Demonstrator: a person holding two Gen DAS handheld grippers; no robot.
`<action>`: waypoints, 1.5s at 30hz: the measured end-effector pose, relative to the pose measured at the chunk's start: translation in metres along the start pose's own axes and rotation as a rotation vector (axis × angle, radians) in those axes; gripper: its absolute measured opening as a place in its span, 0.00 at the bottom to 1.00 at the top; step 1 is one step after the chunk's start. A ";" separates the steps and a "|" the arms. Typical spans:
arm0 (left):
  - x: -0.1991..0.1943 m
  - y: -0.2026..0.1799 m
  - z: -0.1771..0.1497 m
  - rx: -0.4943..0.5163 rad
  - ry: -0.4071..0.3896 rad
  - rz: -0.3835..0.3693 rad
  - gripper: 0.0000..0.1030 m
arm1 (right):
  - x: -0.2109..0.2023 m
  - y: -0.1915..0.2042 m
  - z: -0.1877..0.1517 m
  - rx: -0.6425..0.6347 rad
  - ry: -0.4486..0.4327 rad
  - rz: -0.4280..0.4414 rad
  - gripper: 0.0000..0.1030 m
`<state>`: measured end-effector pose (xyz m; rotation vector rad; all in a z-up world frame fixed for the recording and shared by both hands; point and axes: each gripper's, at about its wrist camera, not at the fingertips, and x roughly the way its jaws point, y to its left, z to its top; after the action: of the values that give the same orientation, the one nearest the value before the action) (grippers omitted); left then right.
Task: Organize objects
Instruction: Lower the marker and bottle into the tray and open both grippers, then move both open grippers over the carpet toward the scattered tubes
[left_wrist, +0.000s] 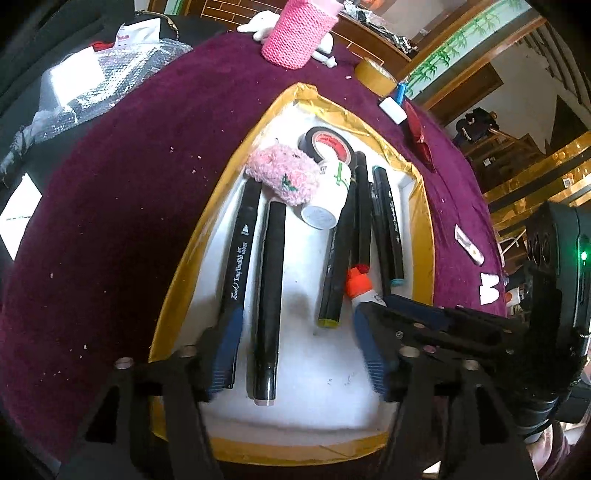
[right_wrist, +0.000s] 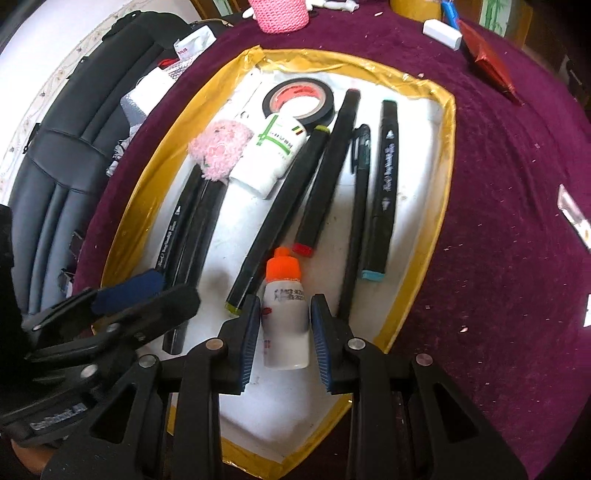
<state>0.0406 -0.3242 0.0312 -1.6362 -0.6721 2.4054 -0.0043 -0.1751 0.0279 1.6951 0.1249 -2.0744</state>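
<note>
You are lowering the small bottle (right_wrist: 285, 321), clamped in the right gripper (right_wrist: 282, 332) jaws, into the tray (right_wrist: 445, 155); set it flat beside the markers (right_wrist: 280, 210) while the left gripper (left_wrist: 295, 354) jaws are standing released over a marker.

Daylight is washing both views brightly, blowing out the white tray floor (left_wrist: 317, 354) toward six o'clock. Glare is glinting off the bubble wrap (left_wrist: 92, 81) at ten o'clock. Fisheye distortion is bending the edges, where corners are darkening and softening.
</note>
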 end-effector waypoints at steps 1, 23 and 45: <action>-0.003 0.001 0.000 -0.009 -0.005 -0.003 0.60 | -0.004 -0.001 -0.001 -0.003 -0.007 -0.007 0.27; -0.030 -0.046 -0.005 0.095 -0.114 0.108 0.61 | -0.070 -0.014 -0.025 -0.080 -0.227 -0.226 0.51; 0.016 -0.166 -0.035 0.151 -0.052 0.084 0.61 | -0.109 -0.184 -0.045 0.094 -0.218 -0.146 0.51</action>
<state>0.0460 -0.1612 0.0815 -1.5771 -0.4244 2.4965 -0.0215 0.0359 0.0810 1.5392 0.0852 -2.3927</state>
